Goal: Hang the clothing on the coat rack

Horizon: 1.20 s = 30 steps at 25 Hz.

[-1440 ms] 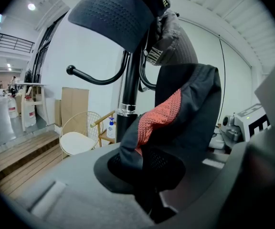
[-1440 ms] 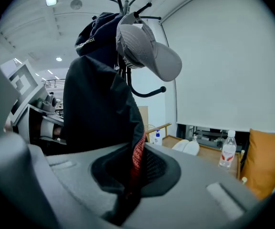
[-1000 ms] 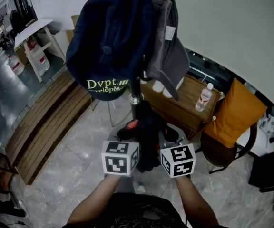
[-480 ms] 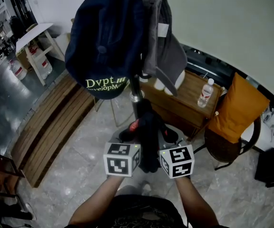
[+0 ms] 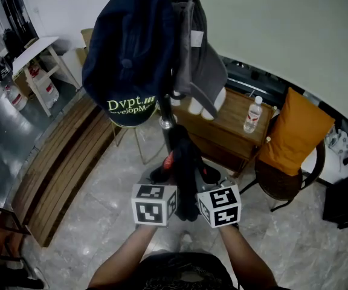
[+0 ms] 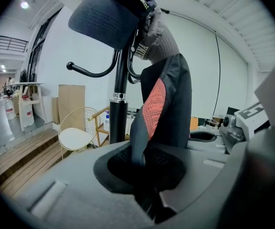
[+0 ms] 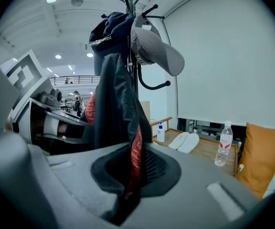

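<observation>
Left claw (image 6: 146,202): clenched tight on the bottom of the black clothing, low in the middle of the left gripper view.
Right claw (image 7: 126,194): clenched too, on the same clothing. It pinches a fold with red mesh on it.
Black clothing (image 5: 185,165): held up by both claws in the lower middle of the head view, just in front of the rack's pole. It is not yet on a hook.
Coat rack (image 5: 165,124): a dark pole stands up in the middle of the head view, with curved hooks near the top.
Navy cap (image 5: 128,53): hangs on the rack, upper left of the middle, with light letters on it.
Grey cap (image 5: 203,71): hangs just beside the navy cap, on its right.
Wooden table (image 5: 225,141): behind the rack, right of the middle.
Water bottle (image 5: 251,115): stands upright on the table.
Orange cushion (image 5: 295,139): sits on a chair at the right.
</observation>
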Each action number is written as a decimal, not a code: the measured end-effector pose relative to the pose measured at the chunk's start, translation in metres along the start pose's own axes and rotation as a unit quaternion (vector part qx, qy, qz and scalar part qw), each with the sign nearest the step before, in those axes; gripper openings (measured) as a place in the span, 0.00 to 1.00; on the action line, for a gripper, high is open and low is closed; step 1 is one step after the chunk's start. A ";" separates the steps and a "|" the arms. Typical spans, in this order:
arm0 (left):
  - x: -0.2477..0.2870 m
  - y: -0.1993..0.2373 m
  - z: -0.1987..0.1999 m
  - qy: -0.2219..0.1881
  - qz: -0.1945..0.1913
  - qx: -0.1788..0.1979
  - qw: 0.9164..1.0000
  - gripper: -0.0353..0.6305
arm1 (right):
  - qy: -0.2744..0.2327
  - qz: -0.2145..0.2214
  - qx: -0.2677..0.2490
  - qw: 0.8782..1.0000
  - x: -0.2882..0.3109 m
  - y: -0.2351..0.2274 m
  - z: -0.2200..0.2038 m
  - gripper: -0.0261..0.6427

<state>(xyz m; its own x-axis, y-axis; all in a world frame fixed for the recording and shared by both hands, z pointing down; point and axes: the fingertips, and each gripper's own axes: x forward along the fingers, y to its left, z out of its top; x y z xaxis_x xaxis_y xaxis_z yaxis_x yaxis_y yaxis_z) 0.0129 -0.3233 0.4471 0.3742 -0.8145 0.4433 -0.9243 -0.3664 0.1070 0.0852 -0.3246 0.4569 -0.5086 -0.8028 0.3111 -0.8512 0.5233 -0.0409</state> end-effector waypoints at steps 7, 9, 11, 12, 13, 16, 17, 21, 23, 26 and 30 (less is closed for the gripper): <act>-0.005 -0.009 -0.005 0.007 -0.019 0.009 1.000 0.11 | 0.008 -0.002 -0.002 1.000 -0.005 0.009 -0.002 0.07; -0.007 -0.012 -0.008 0.010 -0.025 0.014 1.000 0.11 | 0.010 -0.001 0.001 1.000 -0.008 0.012 -0.003 0.07; -0.010 -0.015 -0.009 0.012 -0.033 0.016 0.999 0.11 | 0.011 -0.001 0.003 1.000 -0.011 0.015 -0.004 0.08; -0.011 -0.016 -0.009 0.011 -0.036 0.016 0.999 0.11 | 0.011 -0.001 0.004 1.000 -0.013 0.016 -0.004 0.08; -0.013 -0.017 -0.008 0.011 -0.037 0.016 0.999 0.11 | 0.011 -0.001 0.005 1.000 -0.014 0.017 -0.003 0.08; -0.015 -0.018 -0.010 0.009 -0.038 0.015 0.999 0.11 | 0.012 -0.004 0.005 1.000 -0.019 0.020 -0.004 0.08; -0.016 -0.019 -0.010 0.009 -0.039 0.015 0.999 0.12 | 0.012 -0.005 0.005 1.000 -0.020 0.021 -0.004 0.09; -0.021 -0.022 -0.011 0.007 -0.042 0.014 0.999 0.14 | 0.012 -0.009 0.005 1.000 -0.025 0.023 -0.004 0.10; -0.024 -0.023 -0.011 0.006 -0.044 0.012 0.999 0.16 | 0.012 -0.011 0.005 1.000 -0.028 0.024 -0.003 0.11; -0.027 -0.024 -0.010 0.004 -0.046 0.010 0.999 0.18 | 0.011 -0.014 0.006 1.000 -0.033 0.025 -0.002 0.12; -0.032 -0.026 -0.009 -0.002 -0.046 0.010 0.999 0.21 | 0.008 -0.018 0.009 1.000 -0.038 0.026 -0.002 0.14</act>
<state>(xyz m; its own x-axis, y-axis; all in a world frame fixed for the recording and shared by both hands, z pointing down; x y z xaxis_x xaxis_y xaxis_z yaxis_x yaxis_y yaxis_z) 0.0244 -0.2832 0.4381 0.4573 -0.7787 0.4295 -0.8845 -0.4485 0.1285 0.0830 -0.2799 0.4457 -0.4756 -0.8160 0.3285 -0.8711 0.4889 -0.0469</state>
